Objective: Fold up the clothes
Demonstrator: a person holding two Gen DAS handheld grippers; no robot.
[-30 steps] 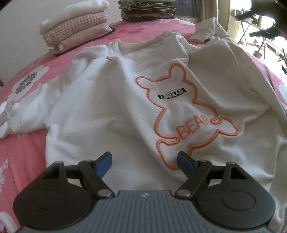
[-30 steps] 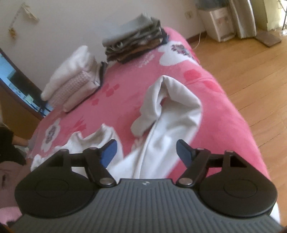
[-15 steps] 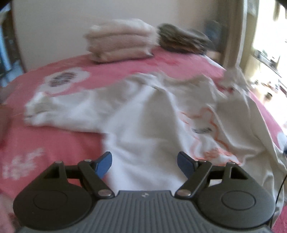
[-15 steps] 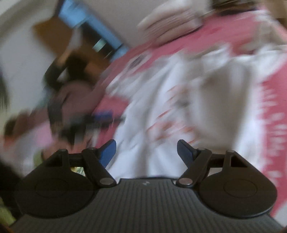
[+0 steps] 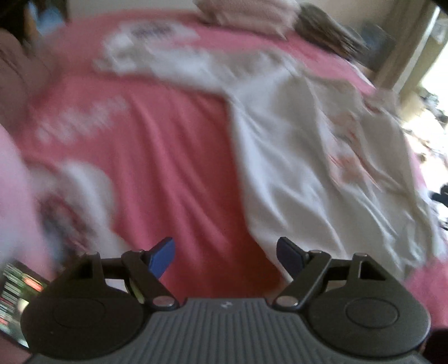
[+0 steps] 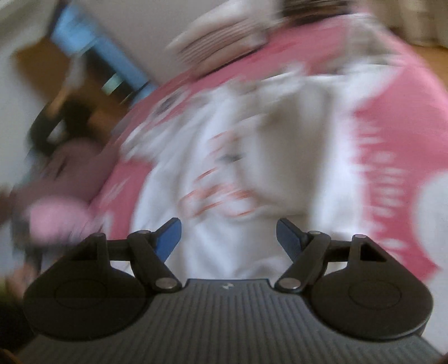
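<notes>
My left gripper (image 5: 225, 252) hangs over the pink bedspread (image 5: 168, 156), its blue fingers (image 5: 162, 255) spread wide and holding nothing. The white sweatshirt (image 5: 308, 156) lies spread on the bed just right of them, one sleeve reaching away to the left. My right gripper (image 6: 228, 236) is likewise spread and empty above the sweatshirt (image 6: 252, 145). The orange print on its chest is too blurred to read. Stacks of folded clothes (image 5: 252, 14) sit beyond the sweatshirt.
</notes>
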